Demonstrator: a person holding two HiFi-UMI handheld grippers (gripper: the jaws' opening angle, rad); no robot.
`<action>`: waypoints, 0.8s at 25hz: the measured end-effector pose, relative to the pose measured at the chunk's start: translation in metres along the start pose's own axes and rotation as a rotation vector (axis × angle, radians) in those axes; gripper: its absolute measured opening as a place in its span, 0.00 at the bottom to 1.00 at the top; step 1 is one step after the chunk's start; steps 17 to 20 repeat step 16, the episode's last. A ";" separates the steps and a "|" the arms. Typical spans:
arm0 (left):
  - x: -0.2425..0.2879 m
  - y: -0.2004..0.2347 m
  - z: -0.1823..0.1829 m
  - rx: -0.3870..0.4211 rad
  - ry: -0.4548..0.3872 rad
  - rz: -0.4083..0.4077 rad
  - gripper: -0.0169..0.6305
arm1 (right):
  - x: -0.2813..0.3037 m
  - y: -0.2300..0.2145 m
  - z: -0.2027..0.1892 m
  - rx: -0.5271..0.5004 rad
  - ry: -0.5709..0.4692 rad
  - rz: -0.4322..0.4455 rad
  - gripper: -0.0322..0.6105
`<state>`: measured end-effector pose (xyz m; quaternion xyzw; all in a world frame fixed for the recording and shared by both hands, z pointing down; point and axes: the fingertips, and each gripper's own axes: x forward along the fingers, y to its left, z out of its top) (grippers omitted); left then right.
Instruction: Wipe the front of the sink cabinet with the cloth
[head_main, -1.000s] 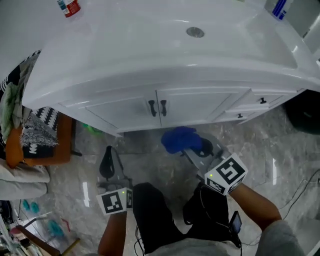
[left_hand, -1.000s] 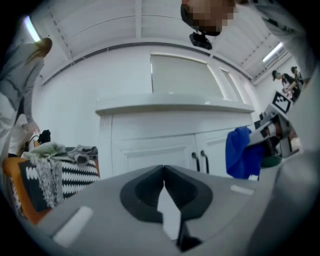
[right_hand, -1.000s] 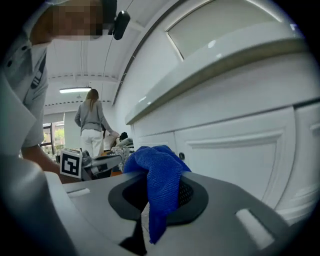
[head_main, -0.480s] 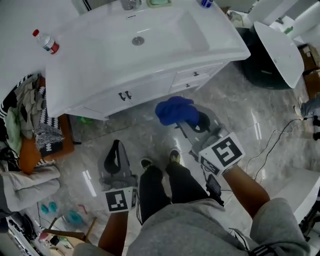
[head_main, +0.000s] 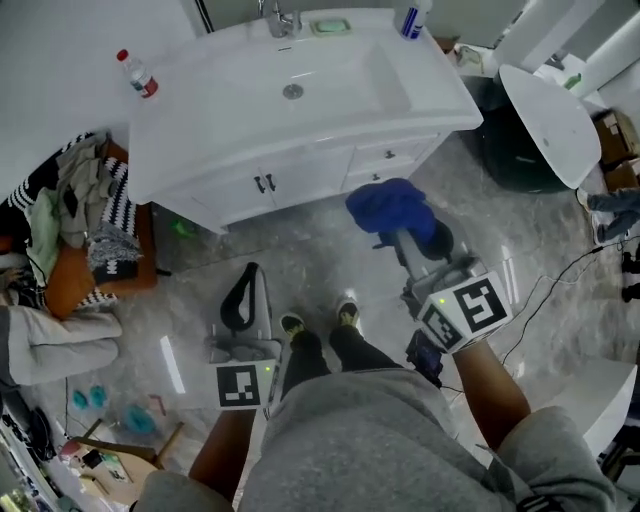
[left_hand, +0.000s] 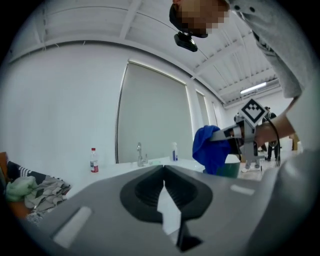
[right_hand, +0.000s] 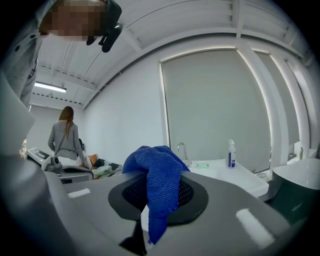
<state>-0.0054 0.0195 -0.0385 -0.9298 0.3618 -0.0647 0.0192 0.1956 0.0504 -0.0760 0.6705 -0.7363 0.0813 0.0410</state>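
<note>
The white sink cabinet stands ahead of me, its two front doors closed; its sink top also shows in the right gripper view. My right gripper is shut on a bunched blue cloth, held over the floor a short way off the cabinet's right front. The cloth drapes over that gripper's closed jaws. My left gripper hangs lower left, away from the cabinet, its jaws shut with nothing between them. From the left gripper view the cloth appears at right.
A red-labelled bottle, a faucet and a spray bottle stand on the counter. Piled clothes lie left. A dark bin with a white lid sits right. Cables trail on the marble floor. A person stands behind.
The head view has drawn back and up from the cabinet. My right gripper with the cloth shifted right; the left gripper stayed low and shut.
</note>
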 end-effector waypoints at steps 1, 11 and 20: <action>-0.002 -0.003 0.000 0.003 0.008 -0.002 0.04 | -0.003 -0.001 0.002 0.009 -0.010 -0.005 0.14; 0.001 -0.023 -0.007 -0.035 0.070 -0.007 0.04 | -0.012 -0.003 -0.012 0.040 -0.032 0.013 0.14; 0.010 -0.021 0.006 -0.032 0.024 0.014 0.04 | -0.012 -0.007 -0.014 0.063 -0.032 0.009 0.14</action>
